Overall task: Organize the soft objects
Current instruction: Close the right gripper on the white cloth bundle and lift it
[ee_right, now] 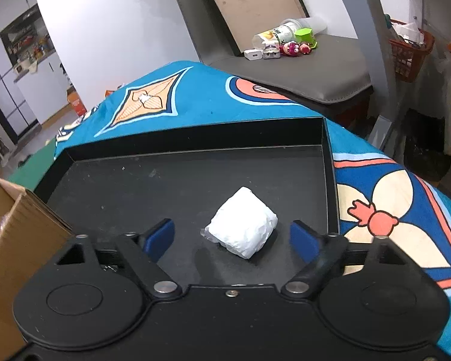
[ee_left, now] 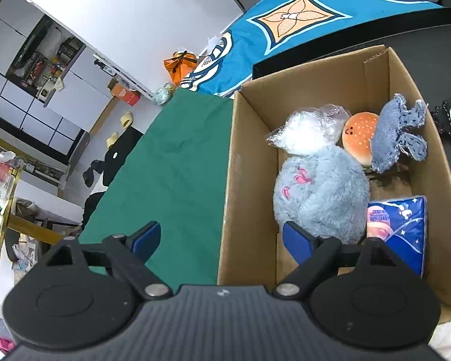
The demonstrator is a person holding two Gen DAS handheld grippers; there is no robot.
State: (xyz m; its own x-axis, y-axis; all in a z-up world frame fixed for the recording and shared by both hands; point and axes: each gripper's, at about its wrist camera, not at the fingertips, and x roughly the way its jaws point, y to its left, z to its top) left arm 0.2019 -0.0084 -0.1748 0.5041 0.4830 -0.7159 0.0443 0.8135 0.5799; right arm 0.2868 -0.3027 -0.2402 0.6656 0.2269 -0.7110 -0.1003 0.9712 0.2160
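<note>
Soft things sit in a box; one white bundle lies on a tray.

Left wrist view: the left gripper [ee_left: 221, 240] has its jaws wide apart and empty, straddling the near left wall of the box [ee_left: 249, 162], which stands beside a green cloth [ee_left: 171, 165]. Inside lie a grey plush [ee_left: 321, 192], a clear bag [ee_left: 308, 129] behind it, a burger toy [ee_left: 359, 135], a blue knit toy [ee_left: 397, 135] and a blue pack [ee_left: 403, 225] at the near right.
Right wrist view: the right gripper [ee_right: 231, 237] has its jaws open, with the bundle [ee_right: 243, 224] between them, untouched, on the black tray [ee_right: 135, 186].
</note>
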